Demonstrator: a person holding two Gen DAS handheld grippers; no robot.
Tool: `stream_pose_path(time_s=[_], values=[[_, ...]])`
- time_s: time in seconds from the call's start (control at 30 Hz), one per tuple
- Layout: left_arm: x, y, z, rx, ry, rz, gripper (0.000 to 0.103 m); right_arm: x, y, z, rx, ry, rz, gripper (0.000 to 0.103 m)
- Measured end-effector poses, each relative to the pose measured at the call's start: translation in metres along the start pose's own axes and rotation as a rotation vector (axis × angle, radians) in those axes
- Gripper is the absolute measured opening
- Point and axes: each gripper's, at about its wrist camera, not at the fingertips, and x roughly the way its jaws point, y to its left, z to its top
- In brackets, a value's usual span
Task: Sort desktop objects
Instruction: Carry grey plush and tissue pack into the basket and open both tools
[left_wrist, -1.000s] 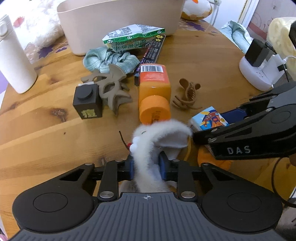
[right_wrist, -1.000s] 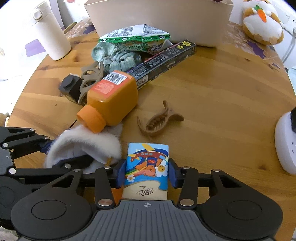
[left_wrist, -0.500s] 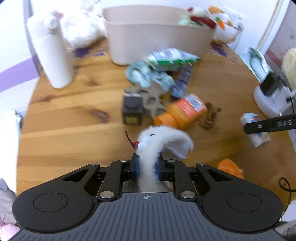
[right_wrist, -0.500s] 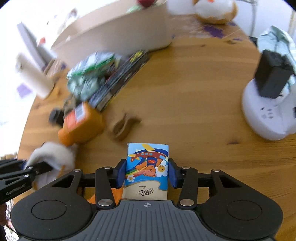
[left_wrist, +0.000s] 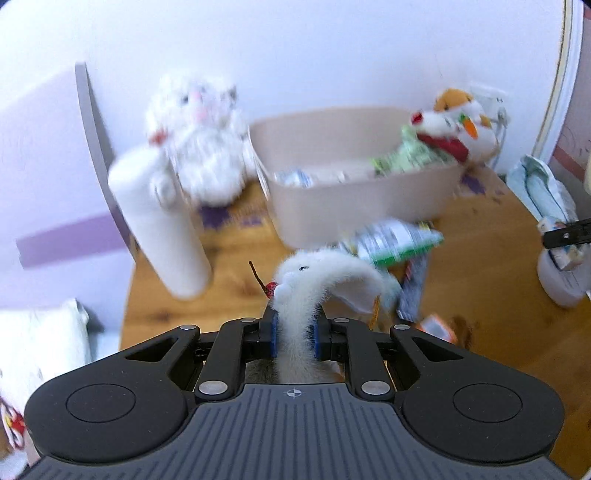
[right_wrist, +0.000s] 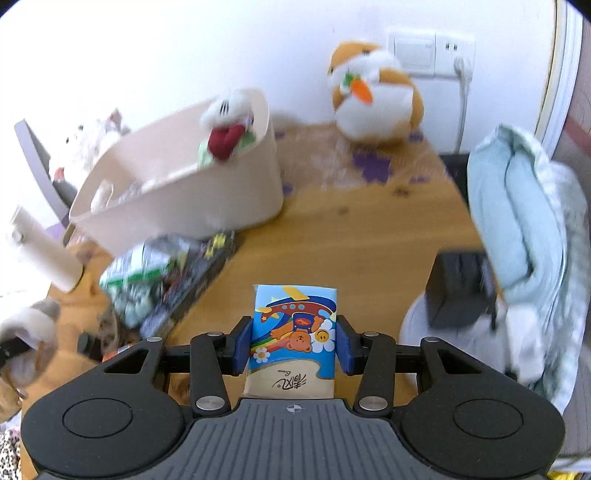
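My left gripper (left_wrist: 294, 334) is shut on a white furry plush toy (left_wrist: 314, 280) and holds it high above the wooden table (left_wrist: 480, 295). My right gripper (right_wrist: 294, 343) is shut on a small tissue pack with a cartoon bear and plane (right_wrist: 293, 332), also lifted above the table (right_wrist: 332, 251). The beige storage bin (left_wrist: 354, 177) stands at the back with several items inside; it also shows in the right wrist view (right_wrist: 184, 199). The right gripper with its pack shows at the right edge of the left wrist view (left_wrist: 565, 236).
A green snack bag (left_wrist: 395, 240) and a dark long box (right_wrist: 195, 280) lie before the bin. A white bottle (left_wrist: 159, 221) stands left. A white plush (left_wrist: 199, 136), an orange plush (right_wrist: 373, 96), a white charger base (right_wrist: 443, 325) and bluish cloth (right_wrist: 524, 221) surround the table.
Both grippers have risen and tilted up with their loads, so the bin's inside and the wall now show. The table objects have dropped lower in view.
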Motion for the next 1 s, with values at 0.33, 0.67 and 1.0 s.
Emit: stream_pose_path(time_s=[0.33, 0.67, 1.0], values=[[0.021, -0.001, 0.081, 0.049, -0.098, 0.015, 0.016, -0.001, 0.013, 0.07, -0.056, -0.116, 0.012, 0.043], [0.062, -0.02, 0.127, 0.085, -0.091, 0.019, 0.016, 0.041, 0.026, 0.127, -0.113, -0.13, -0.004, 0.043], [0.109, -0.03, 0.146, 0.076, -0.051, 0.035, 0.016, 0.098, 0.046, 0.166, -0.139, -0.093, 0.001, 0.043]])
